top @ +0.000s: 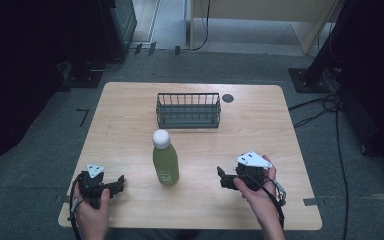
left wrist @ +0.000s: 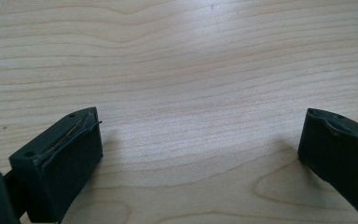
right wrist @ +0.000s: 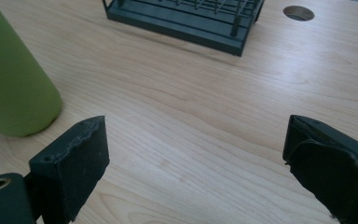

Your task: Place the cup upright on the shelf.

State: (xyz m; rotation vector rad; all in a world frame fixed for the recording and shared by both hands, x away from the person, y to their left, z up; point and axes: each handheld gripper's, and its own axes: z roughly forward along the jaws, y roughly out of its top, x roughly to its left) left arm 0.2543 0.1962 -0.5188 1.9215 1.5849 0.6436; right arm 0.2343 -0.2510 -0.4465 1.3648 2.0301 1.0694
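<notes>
A green bottle [top: 165,162] with a white cap stands upright in the middle of the wooden table [top: 260,125]. Behind it sits a dark wire basket [top: 188,110]. My left gripper [top: 119,183] rests near the table's front left corner, jaws open over bare wood [left wrist: 196,116]. My right gripper [top: 222,177] is held to the right of the bottle, jaws open and nothing between them. In the right gripper view the bottle [right wrist: 14,79] stands at the left beyond the left jaw, apart from it, and the basket [right wrist: 186,18] lies farther off.
A round cable hole [top: 227,98] is set in the table beside the basket, also seen as a hole [right wrist: 298,12] in the right gripper view. Cables [top: 325,105] trail over the floor to the right. Dark equipment stands around the table.
</notes>
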